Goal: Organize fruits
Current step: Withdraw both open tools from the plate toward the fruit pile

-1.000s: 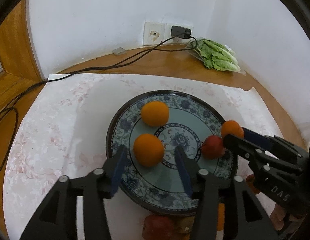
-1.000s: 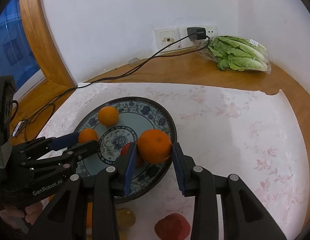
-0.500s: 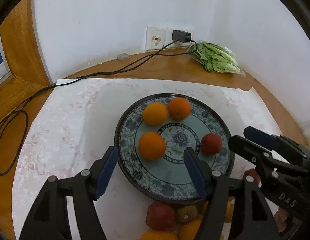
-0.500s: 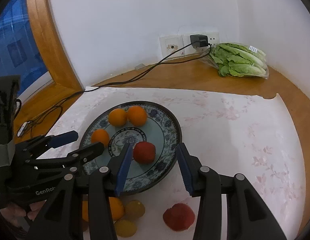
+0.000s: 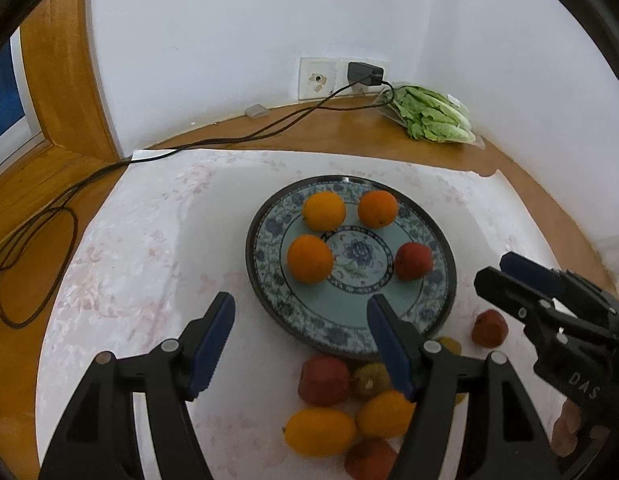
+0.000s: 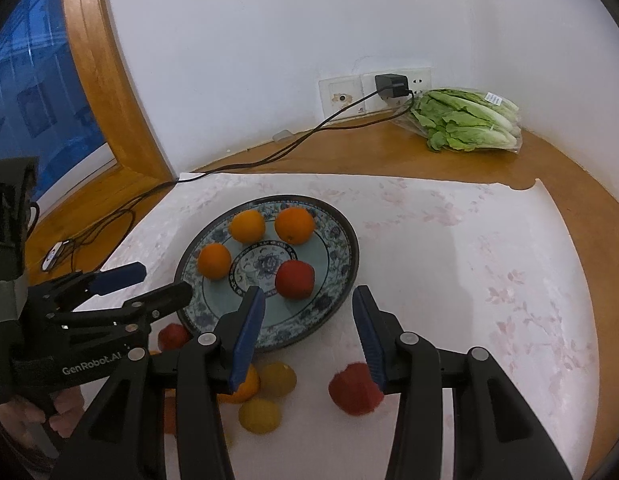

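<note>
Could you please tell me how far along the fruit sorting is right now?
Done: three oranges and a red fruit sit on the plate. In hand: nothing; the left hand-held gripper and right hand-held gripper are empty. Left: the loose fruits beside the plate.

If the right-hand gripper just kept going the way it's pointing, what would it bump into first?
Probably the near rim of the plate, which sits straight ahead between the open fingers of the right gripper. Just beyond the rim lies the red fruit. Depth is hard to judge, so it might touch the white cloth first.
</note>
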{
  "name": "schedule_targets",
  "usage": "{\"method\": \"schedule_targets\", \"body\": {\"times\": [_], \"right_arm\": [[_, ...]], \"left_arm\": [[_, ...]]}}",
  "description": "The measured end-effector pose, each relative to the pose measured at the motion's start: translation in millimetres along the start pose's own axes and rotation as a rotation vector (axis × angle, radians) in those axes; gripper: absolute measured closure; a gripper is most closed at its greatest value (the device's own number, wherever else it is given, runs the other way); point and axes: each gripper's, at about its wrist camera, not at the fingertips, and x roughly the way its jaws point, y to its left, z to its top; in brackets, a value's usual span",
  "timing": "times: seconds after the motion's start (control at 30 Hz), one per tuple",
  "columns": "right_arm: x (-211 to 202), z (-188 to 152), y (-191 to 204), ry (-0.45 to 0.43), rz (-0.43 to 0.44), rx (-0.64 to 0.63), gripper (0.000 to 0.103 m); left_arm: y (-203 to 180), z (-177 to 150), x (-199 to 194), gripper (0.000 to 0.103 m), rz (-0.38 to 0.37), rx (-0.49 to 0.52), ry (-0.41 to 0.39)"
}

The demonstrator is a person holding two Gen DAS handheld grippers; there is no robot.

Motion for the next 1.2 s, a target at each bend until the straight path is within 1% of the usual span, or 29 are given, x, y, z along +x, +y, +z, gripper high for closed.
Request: {"method": "schedule_targets", "body": {"times": [0.13,0.3,0.53,0.67,0.93,1.2], "right_arm": [[-9.9,-6.8,-2.2,-0.002,-0.017,0.003,0.052],[-21.0,-15.5,-5.0,0.003,-0.011,0.010,0.051],[-32.1,-30.1,-8.7,0.017,-0.010,0.016,0.051],[-38.0,-39.7,-10.3,0.024,-0.006,0.022,0.051],[-45.2,-51.3,-12.5,0.029,-0.001,0.035,0.051],[-46.6,-61.0,-10.0,0.044,0.009,0.040,0.051]], "left_arm": [[0.6,-8.4,-10.9,0.030,-0.004,-0.003,0.000],[2.4,-18.3,-21.8,0.029,-0.008,-0.018,0.005],[2.8,-34.3,-28.3,0.029,0.016,-0.037,0.017],[5.4,-43.5,-28.1,0.029,-0.002,-0.050,0.037],[7.3,-58.8,-25.6,0.029,-0.016,-0.059,0.068],[8.7,-61.6,-24.0,0.030,-0.050,-0.066,0.068]]}}
